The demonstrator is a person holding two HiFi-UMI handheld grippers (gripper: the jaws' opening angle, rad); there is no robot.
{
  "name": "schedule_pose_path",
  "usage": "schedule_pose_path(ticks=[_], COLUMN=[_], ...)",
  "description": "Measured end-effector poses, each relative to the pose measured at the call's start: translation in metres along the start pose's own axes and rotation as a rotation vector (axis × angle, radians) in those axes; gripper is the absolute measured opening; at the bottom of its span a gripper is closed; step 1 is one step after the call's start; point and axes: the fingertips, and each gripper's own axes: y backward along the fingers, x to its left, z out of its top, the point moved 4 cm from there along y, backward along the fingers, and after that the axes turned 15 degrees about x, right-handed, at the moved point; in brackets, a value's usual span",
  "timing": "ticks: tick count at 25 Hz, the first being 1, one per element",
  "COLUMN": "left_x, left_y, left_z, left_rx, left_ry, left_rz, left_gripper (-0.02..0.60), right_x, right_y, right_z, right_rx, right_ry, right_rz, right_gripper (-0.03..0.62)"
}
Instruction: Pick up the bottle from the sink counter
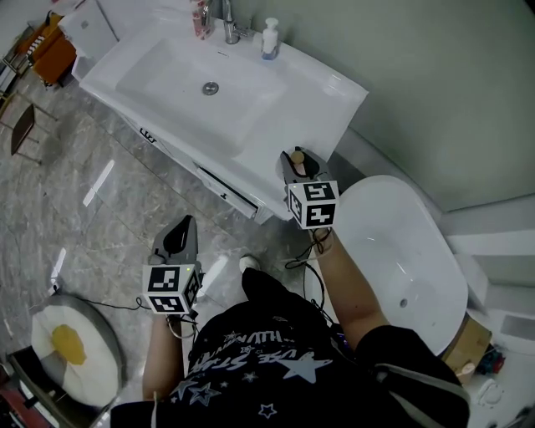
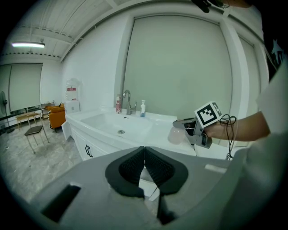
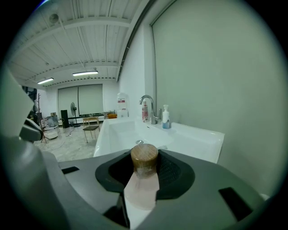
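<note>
Inside right hand-held gripper point(image 3: 145, 173), pink bottle point(image 3: 141, 191), wooden cap point(image 3: 144, 157)

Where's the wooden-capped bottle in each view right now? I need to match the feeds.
Head view: bottle right of centre, in the right gripper.
Left gripper view: right of centre, its pale body showing.
Right gripper view: bottom centre, clamped between the fingers.
Shared landmark: the blue pump dispenser beside the faucet.
</note>
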Motion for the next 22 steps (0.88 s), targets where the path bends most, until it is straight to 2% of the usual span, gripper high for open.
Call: schedule_pose_path(ticks=[10, 16, 22], left_x=[-0.007, -0.012, -0.013], left_y=[0.052, 0.096, 0.141], left_z=[-0.038, -0.062, -0.105], left_rx=[-0.031, -0.070, -0.080], left_ry=[-0.015, -0.028, -0.033], left_rz=[-0.021, -0.023, -0.023], left_gripper=[0.018, 0.018, 0.018], right_x=[0.042, 0.075, 0.116], right_y=[0.066, 0.112, 0.156], right_z=[0.004, -0.015, -0.040], right_rx=[-0.059, -0.070, -0.085], right_ry=[0.011, 0.004, -0.006], right_rz=[0.009, 0.002, 0.008], right_gripper=[0.130, 0.130, 0.130])
